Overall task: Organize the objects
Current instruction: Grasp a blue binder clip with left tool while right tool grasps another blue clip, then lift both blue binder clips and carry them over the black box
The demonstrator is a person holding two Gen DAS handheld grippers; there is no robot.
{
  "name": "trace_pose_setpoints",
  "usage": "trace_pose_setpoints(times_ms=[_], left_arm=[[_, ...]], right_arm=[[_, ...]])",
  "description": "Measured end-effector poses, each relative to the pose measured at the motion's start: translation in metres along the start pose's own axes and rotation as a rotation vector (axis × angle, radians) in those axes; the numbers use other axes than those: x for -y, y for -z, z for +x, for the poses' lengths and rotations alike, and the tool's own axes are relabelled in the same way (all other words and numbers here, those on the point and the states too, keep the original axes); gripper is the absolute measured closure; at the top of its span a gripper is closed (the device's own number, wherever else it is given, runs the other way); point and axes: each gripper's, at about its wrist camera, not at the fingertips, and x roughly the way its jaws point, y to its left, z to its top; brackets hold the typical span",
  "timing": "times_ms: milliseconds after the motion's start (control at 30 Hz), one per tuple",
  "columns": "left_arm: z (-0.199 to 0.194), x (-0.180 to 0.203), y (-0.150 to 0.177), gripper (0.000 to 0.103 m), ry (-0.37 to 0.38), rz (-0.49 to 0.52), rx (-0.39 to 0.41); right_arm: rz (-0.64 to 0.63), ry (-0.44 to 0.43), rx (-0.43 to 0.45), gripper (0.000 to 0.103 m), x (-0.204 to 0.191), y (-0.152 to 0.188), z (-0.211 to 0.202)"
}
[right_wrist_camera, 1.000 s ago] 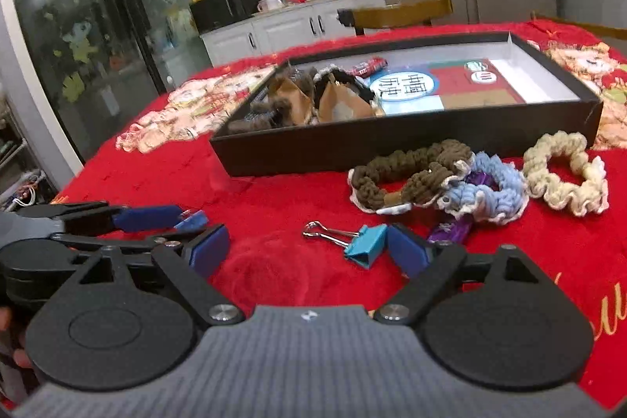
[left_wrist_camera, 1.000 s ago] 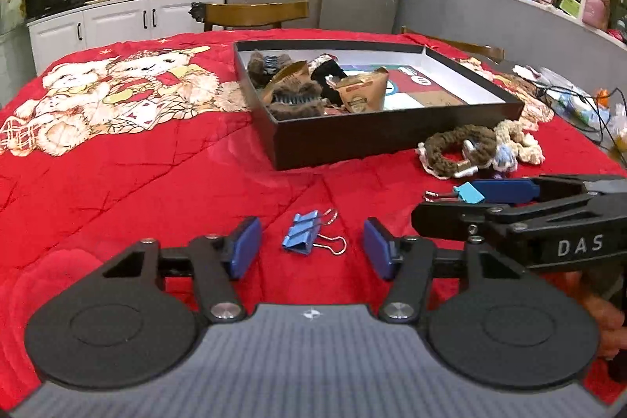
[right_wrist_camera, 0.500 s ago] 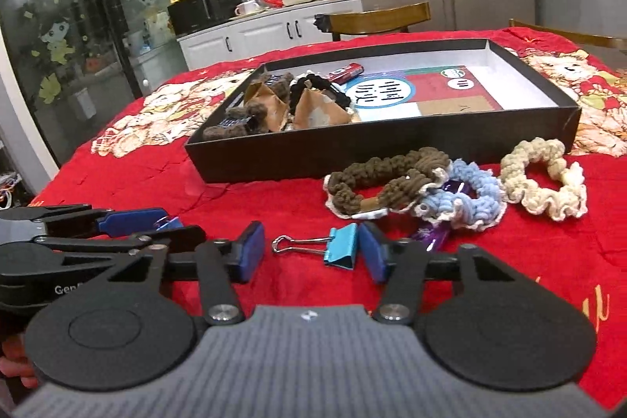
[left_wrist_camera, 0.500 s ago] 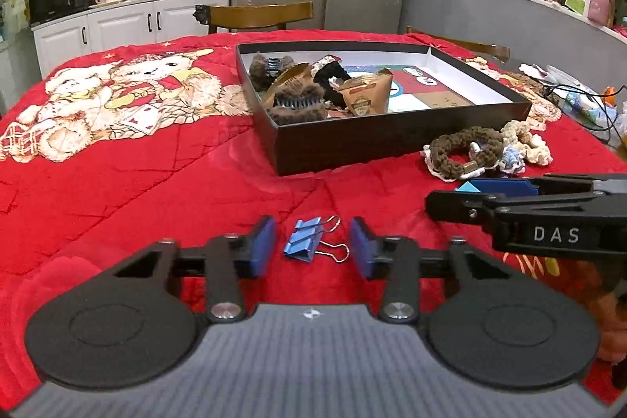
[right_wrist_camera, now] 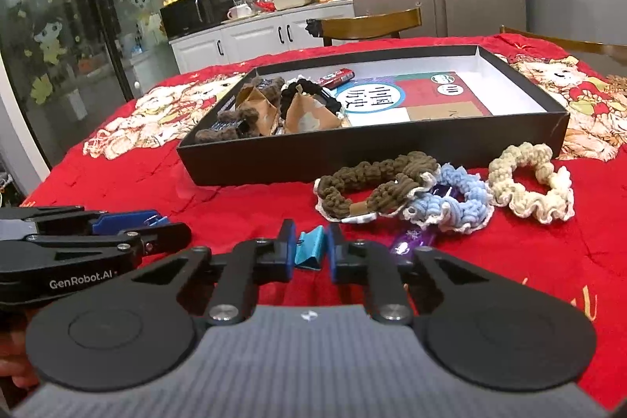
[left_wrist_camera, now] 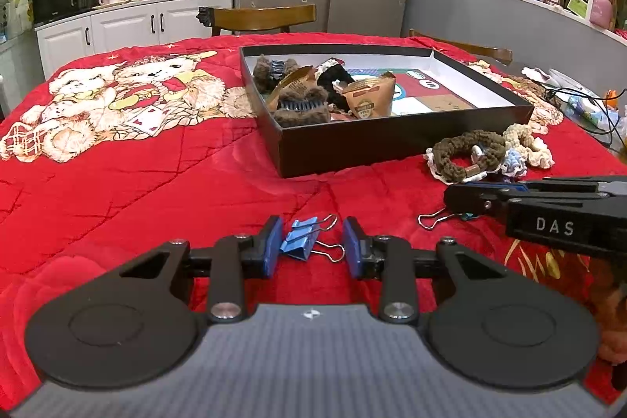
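Straddling a blue binder clip [left_wrist_camera: 299, 241], the left gripper [left_wrist_camera: 312, 246] sits low over the red quilt [left_wrist_camera: 156, 183] with its blue pads spread: one pad is right up against the clip's body, the other is still off it with a gap where the wire handles stick out. So it's around the clip, not pinching it yet

Over on the right gripper [right_wrist_camera: 309, 252] the pads are much closer together with a teal binder clip [right_wrist_camera: 310, 248] sandwiched between them. Looks like they're touching it on both sides, so I'd call that a pinch. From the left wrist view you can see that clip's wire handle poking out past the fingertips, down on the quilt

Just past the right gripper there's a pile of crocheted scrunchies: brown scrunchie [right_wrist_camera: 372, 179], light blue scrunchie [right_wrist_camera: 458, 206] touching it, cream scrunchie [right_wrist_camera: 529, 179] beside those. A small purple thing lies next to them, can't tell what it is

Further back is the black box [right_wrist_camera: 352, 163], open top, with fuzzy brown hair clips and brown paper packets heaped at its left end, printed cards flat on the rest of the floor
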Motion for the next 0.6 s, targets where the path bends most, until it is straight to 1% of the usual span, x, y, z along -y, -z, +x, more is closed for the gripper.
trace_pose_setpoints(times_ms=[133, 267, 600], left_arm=[[-0.001, -0.001, 0.000, 0.064, -0.009, -0.006, 0.006], [-0.003, -0.001, 0.000, 0.064, -0.013, -0.009, 0.015], [-0.008, -0.002, 0.001, 0.064, -0.021, -0.017, 0.049]], right_arm=[[0.001, -0.007, 0.046, 0.085, 0.001, 0.000, -0.008], [0.018, -0.015, 0.062, 0.085, 0.004, 0.000, -0.010], [0.083, -0.047, 0.050, 0.085, 0.014, 0.000, -0.007]])
